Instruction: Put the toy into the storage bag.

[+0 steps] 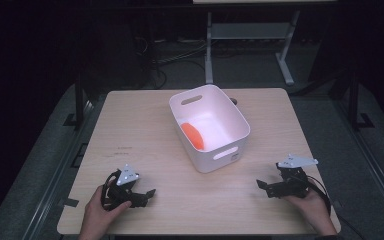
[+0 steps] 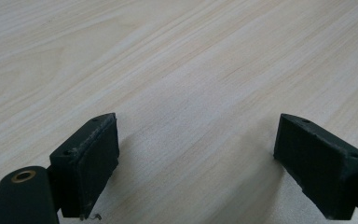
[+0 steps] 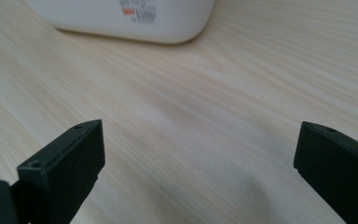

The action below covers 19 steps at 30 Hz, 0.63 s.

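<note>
A white plastic bin [image 1: 215, 150] with handle slots stands on the wooden table [image 1: 130, 130], a little right of its middle. An orange oblong object [image 1: 193, 135] lies inside it on the bottom. My left gripper [image 1: 147, 195] rests low over the table near the front left, held by a hand, open with bare wood between its jaws [image 2: 196, 154]. My right gripper [image 1: 264, 187] sits near the front right, also open and holding nothing [image 3: 198, 158]. The bin's lower wall with a small label [image 3: 140, 11] shows beyond the right gripper's jaws.
The table's front edge [image 1: 195, 233] lies just behind both hands. A dark small object [image 1: 234, 101] peeks out behind the bin's far corner. Beyond the table stand a white desk frame [image 1: 285, 60] and cables [image 1: 175, 57] on a dark floor.
</note>
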Motion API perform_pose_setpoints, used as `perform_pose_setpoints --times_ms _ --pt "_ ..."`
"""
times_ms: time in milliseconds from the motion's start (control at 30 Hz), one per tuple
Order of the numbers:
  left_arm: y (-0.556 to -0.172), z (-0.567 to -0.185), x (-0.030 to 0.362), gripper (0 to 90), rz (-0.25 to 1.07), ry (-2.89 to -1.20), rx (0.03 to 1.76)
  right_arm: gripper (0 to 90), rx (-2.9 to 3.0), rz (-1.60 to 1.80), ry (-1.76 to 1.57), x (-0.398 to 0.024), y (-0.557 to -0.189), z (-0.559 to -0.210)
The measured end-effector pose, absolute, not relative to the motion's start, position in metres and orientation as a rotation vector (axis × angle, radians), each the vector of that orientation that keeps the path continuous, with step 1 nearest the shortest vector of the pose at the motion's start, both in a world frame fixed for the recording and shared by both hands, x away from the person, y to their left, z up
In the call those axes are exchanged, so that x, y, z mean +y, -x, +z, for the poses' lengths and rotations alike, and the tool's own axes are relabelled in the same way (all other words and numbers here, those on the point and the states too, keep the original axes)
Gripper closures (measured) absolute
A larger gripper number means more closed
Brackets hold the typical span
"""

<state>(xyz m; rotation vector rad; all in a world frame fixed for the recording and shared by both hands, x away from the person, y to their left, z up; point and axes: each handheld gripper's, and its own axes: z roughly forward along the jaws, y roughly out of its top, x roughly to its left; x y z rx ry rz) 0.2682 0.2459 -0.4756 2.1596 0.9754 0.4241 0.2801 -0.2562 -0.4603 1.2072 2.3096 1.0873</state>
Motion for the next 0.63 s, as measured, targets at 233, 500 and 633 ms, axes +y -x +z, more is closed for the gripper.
perform_pose_setpoints --times_ms 233,500,633 --pt "-0.268 -0.476 0.246 13.1 0.424 -2.159 0.975 1.6 2.327 1.026 -1.218 -0.258 -0.274 -0.472" --pt "-0.268 -0.476 0.246 13.1 0.424 -2.161 0.974 1.6 2.335 0.982 -1.205 -0.258 -0.273 -0.477" --pt "-0.268 -0.476 0.246 13.1 0.424 -2.161 0.974 1.6 2.339 0.965 -1.207 -0.258 -0.272 -0.479"
